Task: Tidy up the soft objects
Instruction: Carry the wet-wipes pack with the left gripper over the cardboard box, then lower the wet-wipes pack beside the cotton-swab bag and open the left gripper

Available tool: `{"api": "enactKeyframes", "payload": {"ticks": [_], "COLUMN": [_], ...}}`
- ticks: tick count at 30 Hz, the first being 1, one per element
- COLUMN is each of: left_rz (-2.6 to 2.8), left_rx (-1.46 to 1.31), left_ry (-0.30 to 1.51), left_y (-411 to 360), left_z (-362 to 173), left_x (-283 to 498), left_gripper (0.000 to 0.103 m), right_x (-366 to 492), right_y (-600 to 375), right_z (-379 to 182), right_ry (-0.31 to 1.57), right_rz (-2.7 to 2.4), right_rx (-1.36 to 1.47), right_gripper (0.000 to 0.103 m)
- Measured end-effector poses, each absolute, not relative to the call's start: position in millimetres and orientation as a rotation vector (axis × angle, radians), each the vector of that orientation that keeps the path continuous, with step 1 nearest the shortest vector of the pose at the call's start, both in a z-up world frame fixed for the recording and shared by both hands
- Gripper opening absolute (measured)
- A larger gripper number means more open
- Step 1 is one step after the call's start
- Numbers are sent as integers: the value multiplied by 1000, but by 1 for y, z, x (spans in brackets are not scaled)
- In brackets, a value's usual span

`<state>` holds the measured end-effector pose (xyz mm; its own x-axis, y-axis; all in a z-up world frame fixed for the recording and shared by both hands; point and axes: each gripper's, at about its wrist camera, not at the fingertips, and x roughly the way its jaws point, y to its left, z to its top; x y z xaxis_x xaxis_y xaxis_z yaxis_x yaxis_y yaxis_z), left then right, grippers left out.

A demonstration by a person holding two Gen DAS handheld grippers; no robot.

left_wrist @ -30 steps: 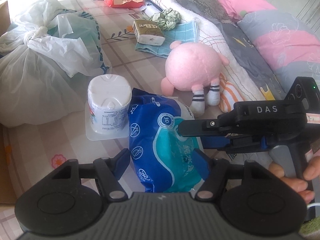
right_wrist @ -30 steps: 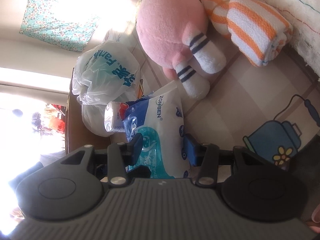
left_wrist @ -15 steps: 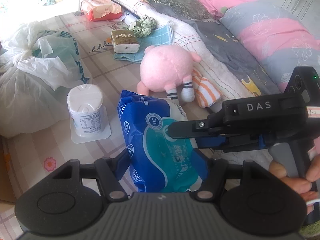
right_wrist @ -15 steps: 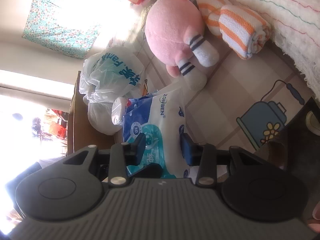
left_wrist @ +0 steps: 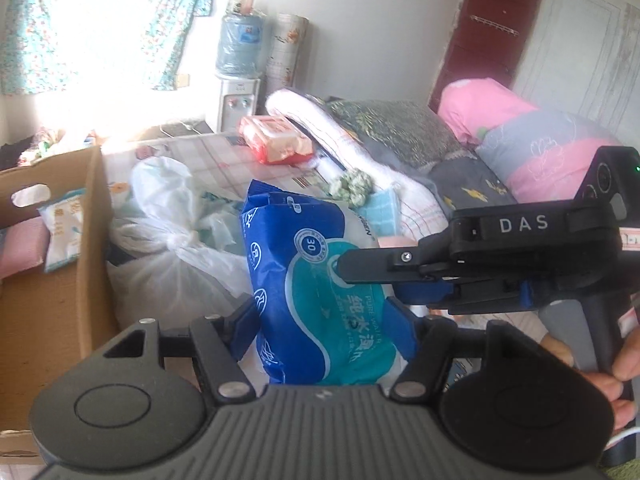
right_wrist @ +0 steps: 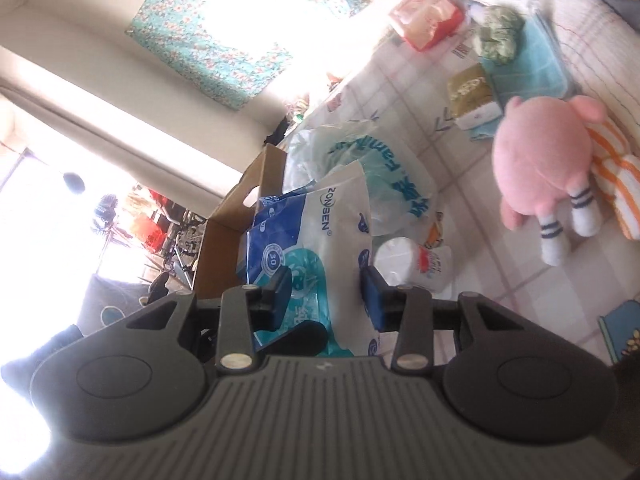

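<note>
Blue-and-white wipes pack [left_wrist: 320, 300] sits clamped between both my tongs, up off the bed. My left gripper [left_wrist: 322, 324] pinches it across the lower end, blue pads pressed into both sides. My right gripper [right_wrist: 326, 294] comes in from the side and grasps the same pack; its jaws have just been closing, with the pack between them. Right hand [left_wrist: 612, 380] on its handle shows at the frame edge.

Below: a tied white plastic bag [left_wrist: 172, 248], a small white roll [right_wrist: 394, 256], and a pink plush [right_wrist: 544, 168] lying beside an orange-striped towel [right_wrist: 616, 168]. Cardboard box [left_wrist: 52, 280] stands to the left, a tissue packet [left_wrist: 62, 228] inside it. Red-wrapped pack [left_wrist: 276, 140] lies farther back on the checked sheet [right_wrist: 480, 216].
</note>
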<state>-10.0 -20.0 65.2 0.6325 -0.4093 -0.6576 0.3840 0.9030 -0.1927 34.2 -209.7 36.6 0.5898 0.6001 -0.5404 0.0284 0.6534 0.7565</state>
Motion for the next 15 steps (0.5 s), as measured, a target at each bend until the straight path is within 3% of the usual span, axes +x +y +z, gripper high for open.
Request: {"api": "enactKeyframes", "payload": {"ticks": [7, 15], "left_rz": [-226, -46], "left_rx": [-97, -161], "left_ry": [705, 771], "left_y": [70, 159], "left_z": [97, 90], "left_x": [17, 63], "left_gripper": [67, 67], "right_x": [112, 190], "right_y": [-104, 19], "right_z": [67, 60], "right_ry": [937, 1051], "right_rz": [597, 734], "right_rx": [701, 615], "right_gripper": [39, 40]}}
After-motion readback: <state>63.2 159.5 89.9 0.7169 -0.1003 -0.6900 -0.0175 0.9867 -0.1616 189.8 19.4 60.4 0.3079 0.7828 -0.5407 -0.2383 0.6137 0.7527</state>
